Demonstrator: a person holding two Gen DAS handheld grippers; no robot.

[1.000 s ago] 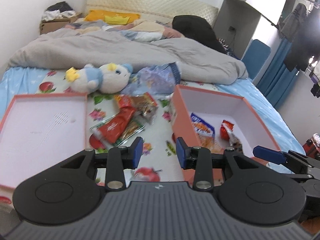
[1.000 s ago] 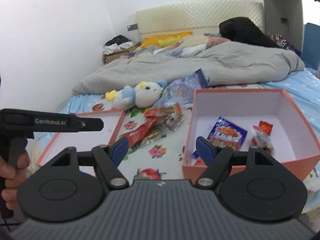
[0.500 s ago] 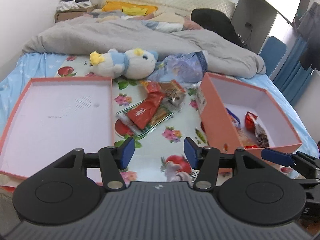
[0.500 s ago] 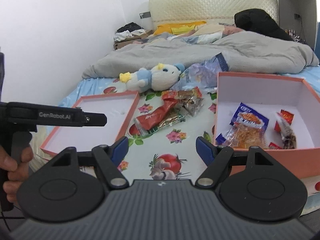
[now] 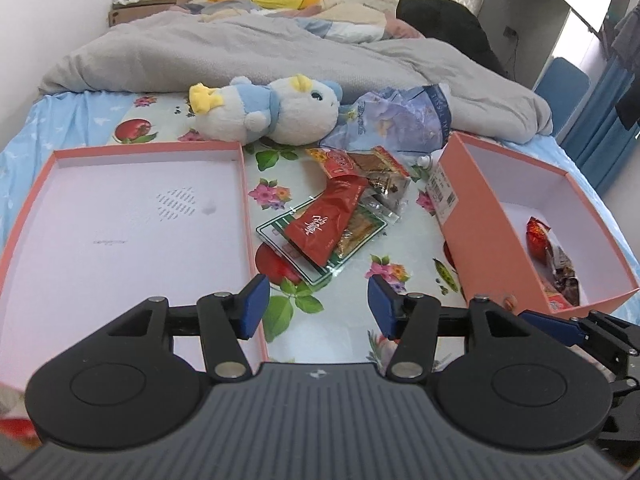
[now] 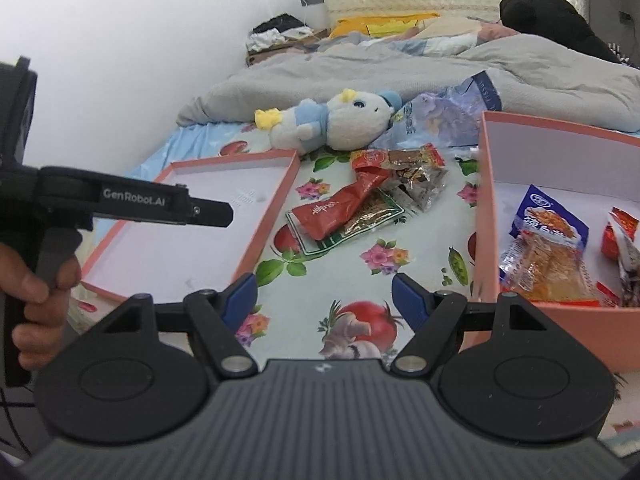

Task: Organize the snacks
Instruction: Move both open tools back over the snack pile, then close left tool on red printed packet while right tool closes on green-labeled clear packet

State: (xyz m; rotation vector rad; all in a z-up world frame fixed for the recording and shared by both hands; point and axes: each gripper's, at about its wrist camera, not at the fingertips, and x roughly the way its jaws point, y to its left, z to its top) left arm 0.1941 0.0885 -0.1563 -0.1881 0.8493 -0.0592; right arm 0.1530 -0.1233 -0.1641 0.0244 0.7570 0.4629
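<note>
A pile of snack packets lies on the flowered sheet between two boxes: a red packet (image 5: pixel 324 222) (image 6: pixel 338 210) on a green-edged clear one (image 5: pixel 356 244), with brown packets (image 5: pixel 384 176) behind. The deep pink box (image 5: pixel 472 216) (image 6: pixel 486 216) on the right holds a blue-and-orange packet (image 6: pixel 548 236) and red ones (image 5: pixel 538 236). A shallow pink lid (image 5: pixel 244 208) (image 6: pixel 276 208) lies empty on the left. My left gripper (image 5: pixel 318 306) is open and empty, short of the pile. My right gripper (image 6: pixel 324 300) is open and empty above the sheet.
A blue-and-white plush toy (image 5: pixel 276 110) and a bluish plastic bag (image 5: pixel 404 120) lie behind the pile. A grey duvet (image 5: pixel 248 48) covers the bed's far half. A person's hand (image 6: pixel 36 292) holds the left gripper's handle at the left of the right wrist view.
Both grippers have sunk and moved forward toward the pile, which looks larger and closer. The left gripper's jaws have spread wider; the right's are unchanged.
</note>
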